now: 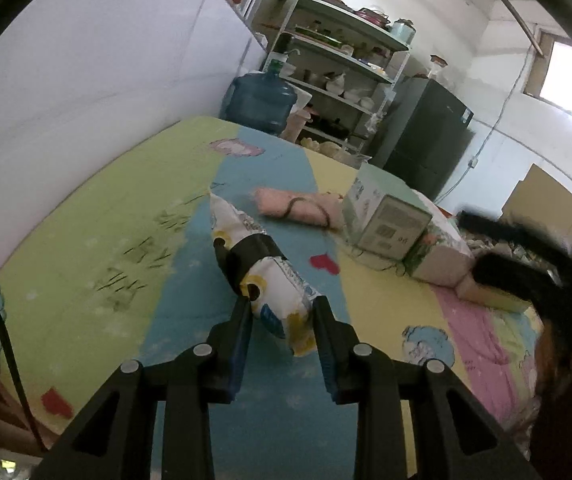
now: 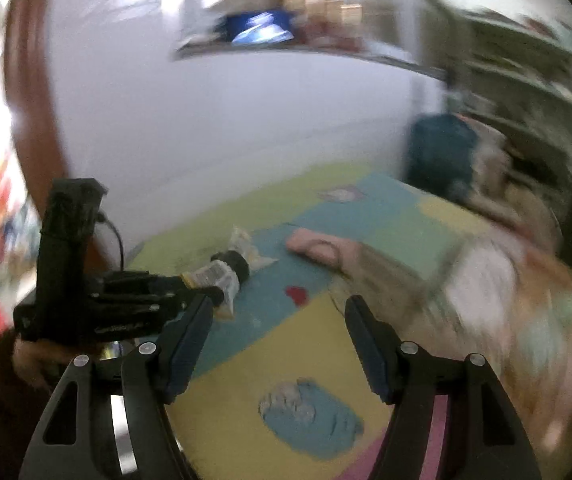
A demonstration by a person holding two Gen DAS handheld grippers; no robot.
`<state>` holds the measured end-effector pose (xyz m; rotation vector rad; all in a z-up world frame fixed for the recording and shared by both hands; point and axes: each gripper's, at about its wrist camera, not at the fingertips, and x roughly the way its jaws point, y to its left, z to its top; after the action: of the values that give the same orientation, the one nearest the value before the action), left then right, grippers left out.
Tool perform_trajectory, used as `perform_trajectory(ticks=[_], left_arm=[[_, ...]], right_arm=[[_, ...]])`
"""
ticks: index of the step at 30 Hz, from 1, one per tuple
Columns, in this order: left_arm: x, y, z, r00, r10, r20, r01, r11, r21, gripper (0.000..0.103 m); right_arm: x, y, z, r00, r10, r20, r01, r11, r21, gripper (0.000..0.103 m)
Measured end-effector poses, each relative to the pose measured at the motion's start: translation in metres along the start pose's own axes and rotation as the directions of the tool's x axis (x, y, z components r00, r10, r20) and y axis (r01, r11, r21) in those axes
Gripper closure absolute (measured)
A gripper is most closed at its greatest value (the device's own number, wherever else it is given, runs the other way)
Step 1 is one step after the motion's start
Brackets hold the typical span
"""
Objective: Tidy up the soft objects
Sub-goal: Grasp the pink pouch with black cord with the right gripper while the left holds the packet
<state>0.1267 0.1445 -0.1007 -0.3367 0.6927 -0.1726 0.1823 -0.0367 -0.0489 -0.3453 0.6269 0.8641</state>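
here the rolled printed cloth (image 1: 270,280), white with yellow and blue marks and cinched by a black band (image 1: 252,254), sits between the fingers of the left gripper (image 1: 282,312), which is pinching its near end; the far end points away over the blue stripe of the bedsheet (image 1: 86,240). whether the roll's far end rests on the sheet or is just clear of it, cannot tell. in the right wrist view the same roll (image 2: 222,276) shows sticking out of the left gripper (image 2: 202,292) at the left of the frame, much blurred. the right gripper (image 2: 278,320) is spread wide with nothing between its fingers, over the yellow patch of sheet. judgement: the task looks early or midway. one soft item is in hand but not yet put anywhere, and a pink rolled cloth (image 1: 298,208) with a dark band lies loose on the sheet beyond, well apart from the held roll. just beside that, a pale green box (image 1: 386,216) rests on a pillow (image 1: 442,256). no obvious container for the soft things shows. beyond the bed stand a blue water jug (image 1: 260,100) and a shelf rack (image 1: 342,64).
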Motion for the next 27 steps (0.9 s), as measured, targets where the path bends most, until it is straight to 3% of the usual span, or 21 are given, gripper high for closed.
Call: perform_trajectory(ticks=[4,9,13,17,18,20,22,27], left_arm=[[-0.001,0.01,-0.002,1.0,-0.019,-0.018,0.02,1.0,0.007,0.072],[-0.001,0.016,-0.008,0.998,-0.052,-0.019,0.052,0.999,0.009,0.072],[-0.002,0.021,-0.007,0.997,-0.072,-0.027,0.073,0.997,0.019,0.072],[-0.004,0.022,-0.008,0.996,-0.085,-0.033,0.086,0.995,0.04,0.072],[-0.005,0.024,-0.008,0.995,-0.091,-0.033,0.092,0.995,0.043,0.072],[-0.005,0.027,-0.008,0.995,-0.1,-0.026,0.101,0.994,0.045,0.072],[-0.005,0.029,-0.009,0.994,-0.104,-0.016,0.105,0.993,0.047,0.072],[-0.007,0.03,-0.013,0.995,-0.1,0.013,0.1,0.994,0.037,0.072]], right_arm=[[0.049,-0.001,0.042,0.986,0.003,-0.167,-0.039,0.977,-0.211,0.033],[0.129,-0.009,0.069,0.911,-0.064,-0.407,-0.11,0.914,-0.39,0.033],[0.177,-0.021,0.077,0.852,-0.043,-0.521,-0.188,0.905,-0.381,0.033],[0.209,-0.03,0.074,0.796,-0.069,-0.601,-0.211,0.899,-0.383,0.033],[0.212,-0.034,0.077,0.791,-0.037,-0.61,-0.224,0.911,-0.346,0.034],[0.215,-0.04,0.079,0.786,-0.011,-0.618,-0.223,0.928,-0.3,0.049],[0.218,-0.045,0.081,0.791,-0.007,-0.612,-0.205,0.939,-0.275,0.051],[0.204,-0.039,0.08,0.842,0.003,-0.54,-0.155,0.959,-0.236,0.056]])
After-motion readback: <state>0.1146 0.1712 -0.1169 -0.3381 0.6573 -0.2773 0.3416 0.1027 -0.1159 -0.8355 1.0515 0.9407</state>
